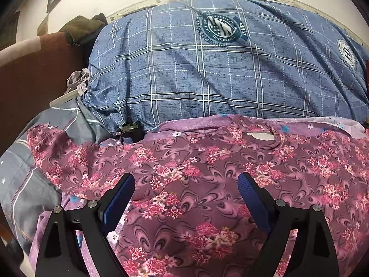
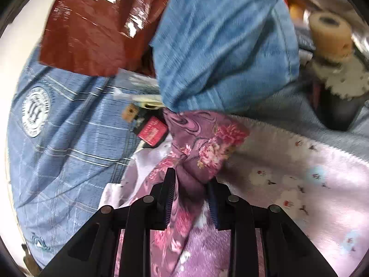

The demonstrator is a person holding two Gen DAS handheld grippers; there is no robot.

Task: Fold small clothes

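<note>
A purple garment with pink flowers [image 1: 196,168] lies spread on the bed, its neck hole [image 1: 260,136] toward the far side. My left gripper [image 1: 186,184] is open just above the garment's middle, with cloth between its blue pads and nothing held. My right gripper [image 2: 191,184] is shut on a bunched edge of the same flowered garment [image 2: 203,147] and holds it lifted over a pale lilac bedsheet [image 2: 299,184].
A big blue checked pillow [image 1: 207,69] lies behind the garment. A grey quilt [image 1: 20,180] is at the left, by a brown headboard [image 1: 30,76]. In the right wrist view a blue cloth [image 2: 221,46], a red-labelled box [image 2: 152,131] and a beige spool [image 2: 329,34] sit nearby.
</note>
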